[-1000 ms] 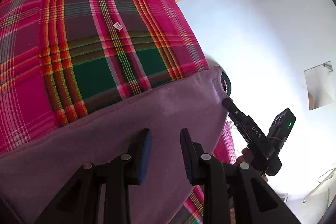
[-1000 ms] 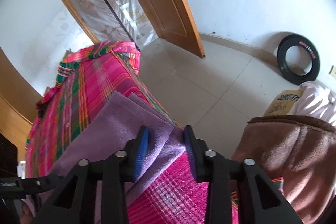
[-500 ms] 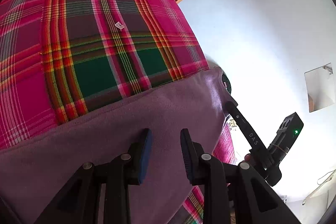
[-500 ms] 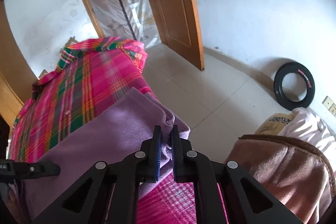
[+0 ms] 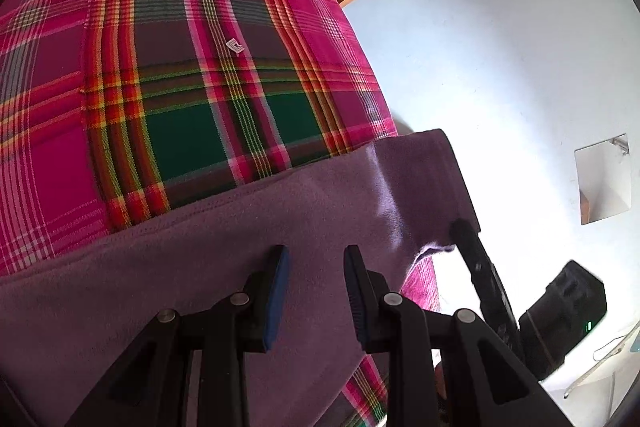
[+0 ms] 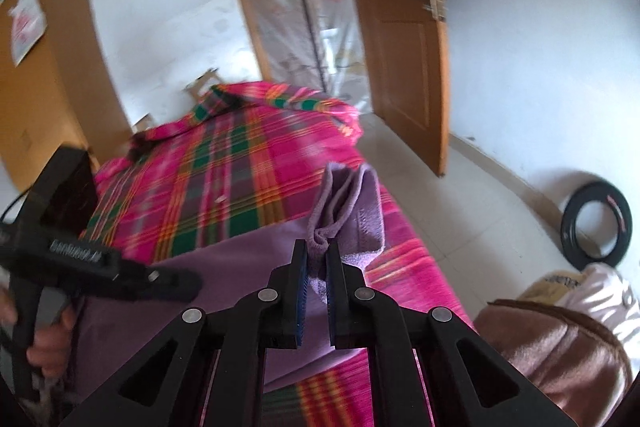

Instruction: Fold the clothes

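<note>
Right wrist, right tongs (image 6: 316, 267) pinching purple garment (image 6: 344, 211), left tongs (image 5: 316, 267) parted

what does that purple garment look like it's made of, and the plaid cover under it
Purple garment: probably fleece or a soft brushed knit; matte, fuzzy nap, thick rounded edge where the right gripper pinches it.

Plaid cover: looks like thin woven cotton; the thread weave shows in the checks, flat with no sheen.

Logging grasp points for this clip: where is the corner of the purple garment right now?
In the right wrist view, the purple garment has its corner pinched in the right tongs, lifted above the plaid bedspread near the bed's floor-side edge.
</note>
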Demonstrator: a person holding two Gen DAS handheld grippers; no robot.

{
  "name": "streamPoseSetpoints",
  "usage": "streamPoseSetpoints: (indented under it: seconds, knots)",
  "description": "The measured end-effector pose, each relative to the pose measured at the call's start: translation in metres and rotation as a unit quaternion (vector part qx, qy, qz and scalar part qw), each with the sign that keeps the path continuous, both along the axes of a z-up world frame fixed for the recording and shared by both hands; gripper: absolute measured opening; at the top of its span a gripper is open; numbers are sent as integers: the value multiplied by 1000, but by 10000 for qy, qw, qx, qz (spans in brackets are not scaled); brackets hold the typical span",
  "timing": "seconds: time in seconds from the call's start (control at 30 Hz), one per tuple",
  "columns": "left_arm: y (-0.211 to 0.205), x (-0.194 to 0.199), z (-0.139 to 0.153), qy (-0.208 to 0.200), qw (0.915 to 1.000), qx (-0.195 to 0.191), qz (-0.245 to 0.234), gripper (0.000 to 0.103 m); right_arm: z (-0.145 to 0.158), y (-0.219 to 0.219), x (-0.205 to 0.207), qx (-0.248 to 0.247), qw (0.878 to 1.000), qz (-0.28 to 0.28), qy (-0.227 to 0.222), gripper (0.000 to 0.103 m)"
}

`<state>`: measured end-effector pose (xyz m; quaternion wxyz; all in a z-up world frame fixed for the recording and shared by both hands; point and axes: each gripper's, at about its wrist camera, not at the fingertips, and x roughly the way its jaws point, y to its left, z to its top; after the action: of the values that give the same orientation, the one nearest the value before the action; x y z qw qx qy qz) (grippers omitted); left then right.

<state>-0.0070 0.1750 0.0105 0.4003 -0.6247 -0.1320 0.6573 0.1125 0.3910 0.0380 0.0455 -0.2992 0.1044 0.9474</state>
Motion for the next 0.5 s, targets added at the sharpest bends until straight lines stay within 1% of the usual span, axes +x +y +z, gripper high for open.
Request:
streamPoseSetpoints:
  seconds: [0.07, 0.17, 0.3, 0.37, 0.43, 0.5]
  knots:
    - [-2, 0, 0, -43, 10000, 50, 2, 29, -1, -10, 1, 117, 9998, 155, 18, 8]
    - [-4, -1, -2, -123, 9999, 97, 29, 29, -1, -20, 3, 281, 9993, 227, 35, 8]
    - [-10, 1, -3, -178, 9997, 178, 79, 29, -5, -27, 7, 218, 9990, 378, 23, 8]
    - [-15, 0, -3, -272, 9990, 341, 119, 29, -9, -36, 6, 328, 9984, 463, -37, 8]
    - [-16, -3, -4, -303, 9980, 522, 189, 33, -13, -45, 5, 438, 9975, 547, -96, 8]
    - [-19, -3, -3, -324, 9971, 643, 254, 35, -16, -50, 5, 462, 9970, 606, -121, 8]
